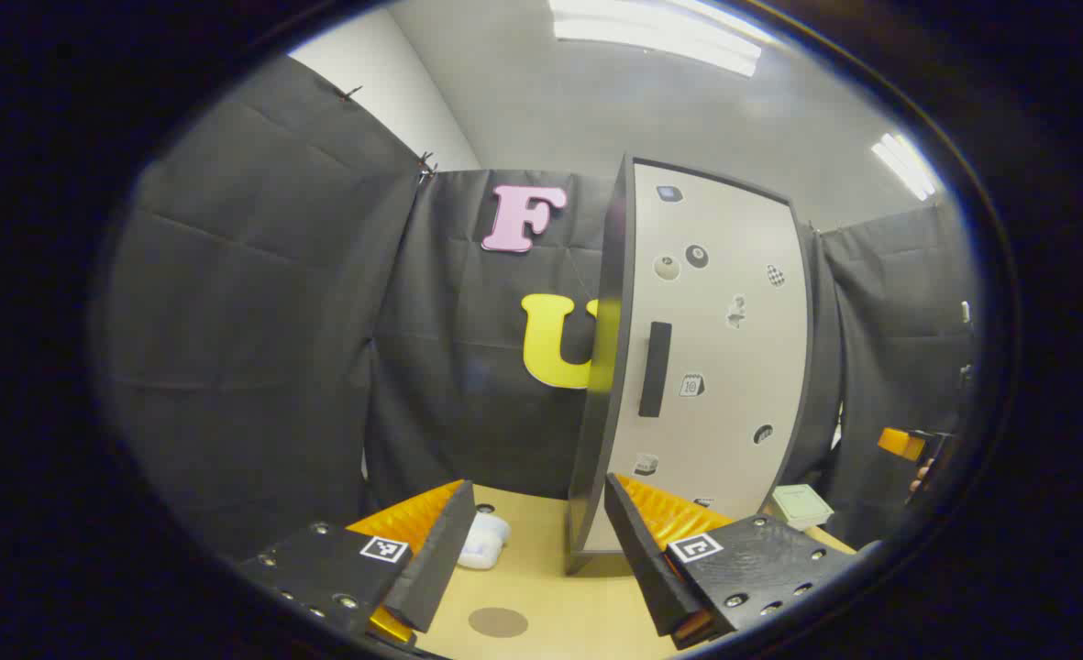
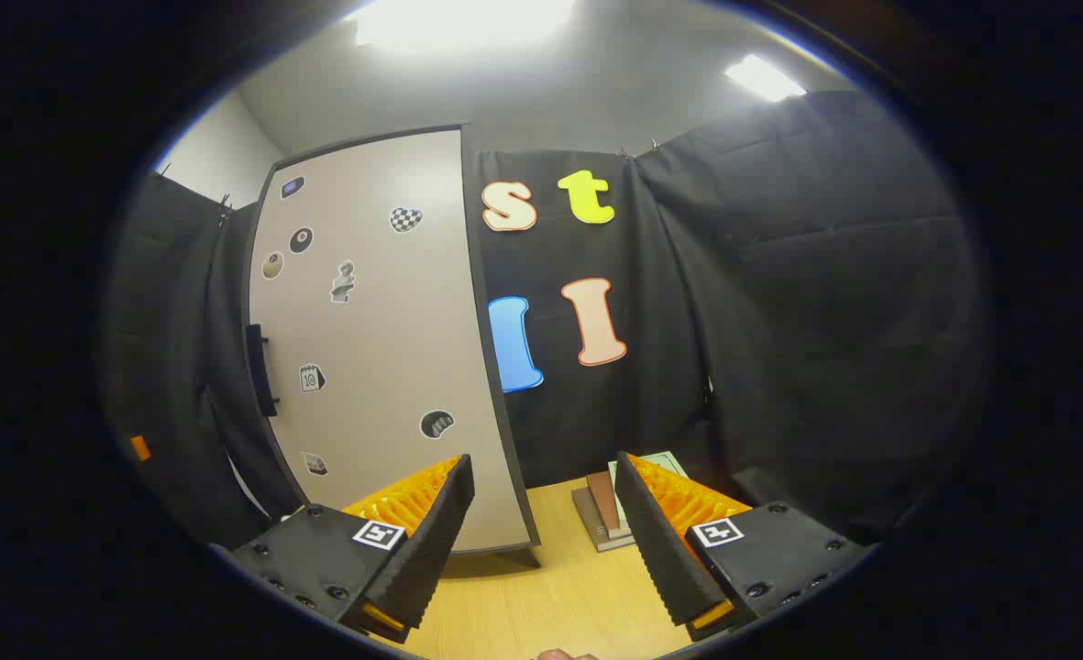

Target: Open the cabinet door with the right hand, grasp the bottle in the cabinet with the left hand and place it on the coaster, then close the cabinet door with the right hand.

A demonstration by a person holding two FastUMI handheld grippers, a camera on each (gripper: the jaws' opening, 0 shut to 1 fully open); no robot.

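Observation:
A tall cabinet stands on the wooden table with its pale, sticker-covered door (image 1: 720,348) shut, so its inside is hidden. The door's black vertical handle (image 1: 655,368) is near its left edge. A round brown coaster (image 1: 498,621) lies flat on the table in front of my left gripper (image 1: 536,488), which is open and holds nothing. In the right gripper view the same door (image 2: 376,348) fills the left half, with its handle (image 2: 260,369) far left. My right gripper (image 2: 543,461) is open and empty, a short way in front of the door's right edge.
A small white case (image 1: 483,541) lies on the table (image 1: 550,587) left of the cabinet. A pale green box (image 1: 802,504) sits to the cabinet's right. A stack of books (image 2: 603,518) lies by the black cloth wall. The other gripper's orange part (image 1: 901,444) appears far right.

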